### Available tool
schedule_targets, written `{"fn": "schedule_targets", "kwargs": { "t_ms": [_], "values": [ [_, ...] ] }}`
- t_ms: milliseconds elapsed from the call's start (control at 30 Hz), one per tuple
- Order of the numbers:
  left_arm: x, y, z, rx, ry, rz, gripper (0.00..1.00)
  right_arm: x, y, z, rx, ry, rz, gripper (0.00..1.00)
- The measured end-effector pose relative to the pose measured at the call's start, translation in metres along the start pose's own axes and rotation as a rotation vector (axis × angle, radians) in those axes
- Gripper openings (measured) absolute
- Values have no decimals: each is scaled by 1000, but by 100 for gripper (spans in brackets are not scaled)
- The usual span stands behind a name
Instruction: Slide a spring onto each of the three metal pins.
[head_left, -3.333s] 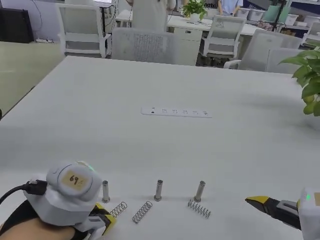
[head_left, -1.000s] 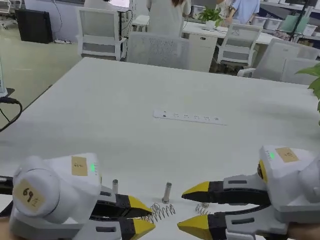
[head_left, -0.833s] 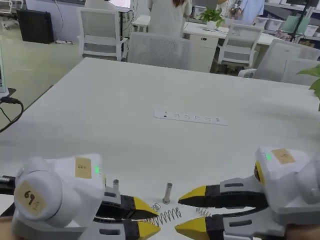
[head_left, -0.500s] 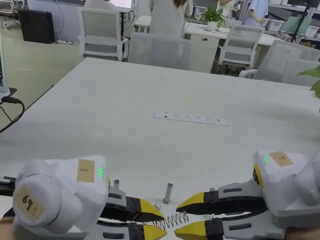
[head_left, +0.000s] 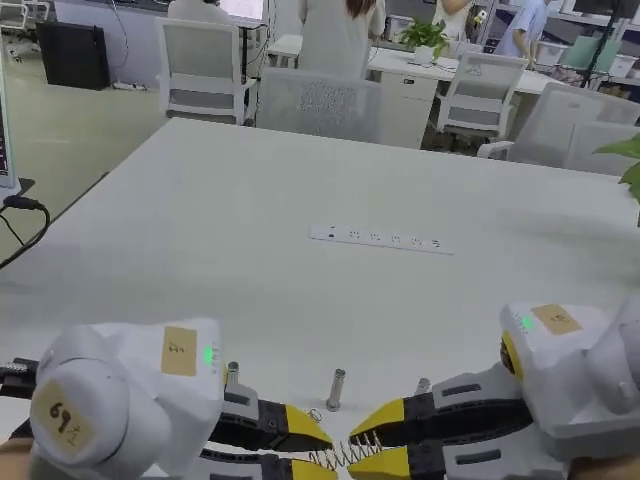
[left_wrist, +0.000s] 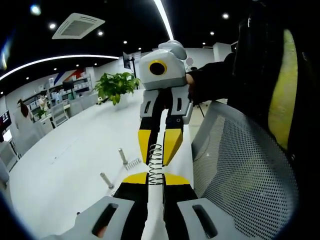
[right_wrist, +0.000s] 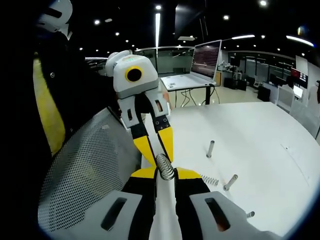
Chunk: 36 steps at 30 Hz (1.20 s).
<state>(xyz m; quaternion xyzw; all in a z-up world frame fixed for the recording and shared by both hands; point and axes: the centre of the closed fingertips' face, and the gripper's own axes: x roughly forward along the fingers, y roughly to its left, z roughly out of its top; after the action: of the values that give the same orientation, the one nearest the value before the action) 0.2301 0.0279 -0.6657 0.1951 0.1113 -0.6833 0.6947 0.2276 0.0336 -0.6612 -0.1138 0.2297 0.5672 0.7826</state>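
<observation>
While left claw (left_wrist: 156, 179) and right claw (right_wrist: 165, 174) pinch one spring (left_wrist: 156, 161) between them, pins (head_left: 336, 388) stand upright

My right claw (right_wrist: 165, 173) rises yellow-tipped over the table's edge. Its jaws sit close on the near end of a spring (right_wrist: 165, 166), and the coil touches both tips. The left claw (right_wrist: 159, 149) comes in from above, its jaws nearly together at the spring's far end.

The white table (right_wrist: 270, 145) spreads away from that edge. Three metal pins stand on it in a row just in from the edge: the far pin (right_wrist: 210, 148), the middle pin (right_wrist: 231, 182) and the near pin (right_wrist: 248, 214). A loose spring (right_wrist: 210, 179) lies flat between the far and middle pins, just beside the middle one. A mesh chair back (right_wrist: 85, 170) sits off the table's edge. An open laptop (right_wrist: 199, 66) rests on another desk beyond.
</observation>
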Motion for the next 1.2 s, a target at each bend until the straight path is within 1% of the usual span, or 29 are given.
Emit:
{"fn": "schedule_targets", "kwargs": {
  "t_ms": [133,233,300,333,433,567,600,633,800,1000,1100,1200],
  "values": [
    [0,-1,-1,2,6,-1,2,2,3,4,-13,12,9,10],
    [1,-2,-1,5,10,-2,2,3,6,7,-32,37,21,9],
    [1,-3,-2,5,12,-3,2,4,7,7,-45,71,28,9],
    [1,-3,-2,5,14,-2,2,4,7,6,-64,102,27,9],
    [1,-4,-3,3,16,0,2,6,8,7,-94,146,31,9],
    [1,-3,-4,-1,17,8,2,8,7,7,-113,188,33,9],
    [1,-2,-4,-3,17,10,2,9,7,6,-123,218,37,9],
    [1,-2,-4,-5,15,12,2,9,7,6,-135,234,39,9],
    [2,1,-5,-11,11,28,2,11,3,8,-157,300,44,9],
    [1,7,-4,-25,-2,51,2,15,1,14,-183,339,53,9],
    [1,10,-3,-37,-8,61,2,18,0,17,-189,341,53,8],
    [0,11,-3,-44,-13,68,2,20,0,18,-188,329,52,8]
  ]
}}
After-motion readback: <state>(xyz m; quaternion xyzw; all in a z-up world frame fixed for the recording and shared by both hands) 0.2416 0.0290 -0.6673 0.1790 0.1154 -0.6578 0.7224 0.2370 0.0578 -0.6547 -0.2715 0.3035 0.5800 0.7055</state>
